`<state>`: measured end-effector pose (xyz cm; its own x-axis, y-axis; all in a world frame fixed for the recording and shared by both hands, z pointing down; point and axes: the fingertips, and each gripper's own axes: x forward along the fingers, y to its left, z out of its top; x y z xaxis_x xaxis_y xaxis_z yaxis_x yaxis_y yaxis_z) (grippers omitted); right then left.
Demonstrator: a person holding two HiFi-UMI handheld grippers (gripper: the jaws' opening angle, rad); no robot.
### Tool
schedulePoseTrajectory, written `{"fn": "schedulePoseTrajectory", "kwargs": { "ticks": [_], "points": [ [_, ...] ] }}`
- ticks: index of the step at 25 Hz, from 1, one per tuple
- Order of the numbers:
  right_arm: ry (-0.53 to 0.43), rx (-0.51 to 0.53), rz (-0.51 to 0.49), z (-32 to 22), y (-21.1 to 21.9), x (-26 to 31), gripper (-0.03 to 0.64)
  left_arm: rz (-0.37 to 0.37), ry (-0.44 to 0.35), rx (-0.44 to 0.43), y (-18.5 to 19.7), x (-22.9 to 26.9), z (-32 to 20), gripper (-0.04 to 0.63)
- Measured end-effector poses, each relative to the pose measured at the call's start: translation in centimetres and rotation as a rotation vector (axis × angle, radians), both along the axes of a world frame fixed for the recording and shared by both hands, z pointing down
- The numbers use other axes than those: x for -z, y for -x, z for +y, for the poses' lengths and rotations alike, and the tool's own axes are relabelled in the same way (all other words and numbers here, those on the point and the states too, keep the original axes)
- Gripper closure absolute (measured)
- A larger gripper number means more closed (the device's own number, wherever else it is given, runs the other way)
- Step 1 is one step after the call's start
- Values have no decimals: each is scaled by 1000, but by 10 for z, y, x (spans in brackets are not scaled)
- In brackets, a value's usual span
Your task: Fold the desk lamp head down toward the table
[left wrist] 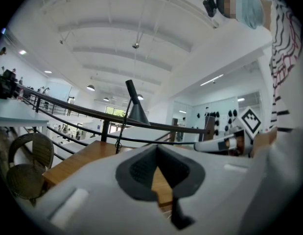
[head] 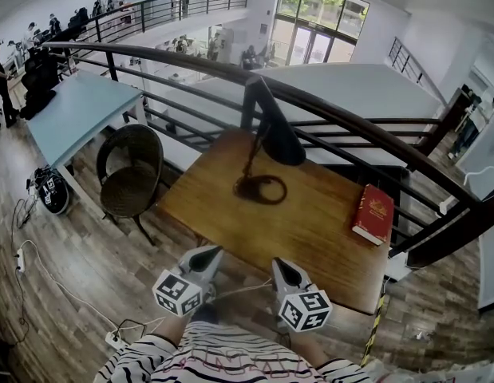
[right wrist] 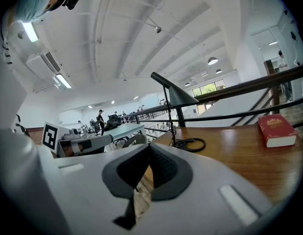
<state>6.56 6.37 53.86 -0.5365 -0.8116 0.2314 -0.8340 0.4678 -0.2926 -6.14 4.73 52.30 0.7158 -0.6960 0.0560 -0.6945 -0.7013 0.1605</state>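
A black desk lamp stands on the wooden table (head: 310,230), its cone head (head: 276,134) raised on a thin stem above a ring base (head: 261,189). My left gripper (head: 209,253) and right gripper (head: 281,265) hover side by side at the table's near edge, well short of the lamp, both shut and holding nothing. In the left gripper view the lamp head (left wrist: 136,110) rises beyond the closed jaws of the left gripper (left wrist: 157,148). The right gripper view shows the lamp head (right wrist: 179,95) and ring base (right wrist: 191,144) ahead of the right gripper (right wrist: 150,147).
A red book (head: 373,212) lies near the table's right edge. A dark railing (head: 350,118) runs behind the table. A wicker chair (head: 132,174) stands to the left, with cables on the wooden floor (head: 39,254). People are at desks far off on the left.
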Motion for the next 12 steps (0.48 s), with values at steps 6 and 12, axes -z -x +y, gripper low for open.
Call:
{"fn": "schedulePoseTrajectory", "kwargs": {
  "ticks": [6, 12],
  "points": [
    [0, -2, 5, 18, -5, -4, 617, 0, 12, -4, -6, -7, 18, 594],
    [16, -1, 3, 28, -8, -13, 617, 0, 14, -11, -10, -13, 28, 594]
  ]
}}
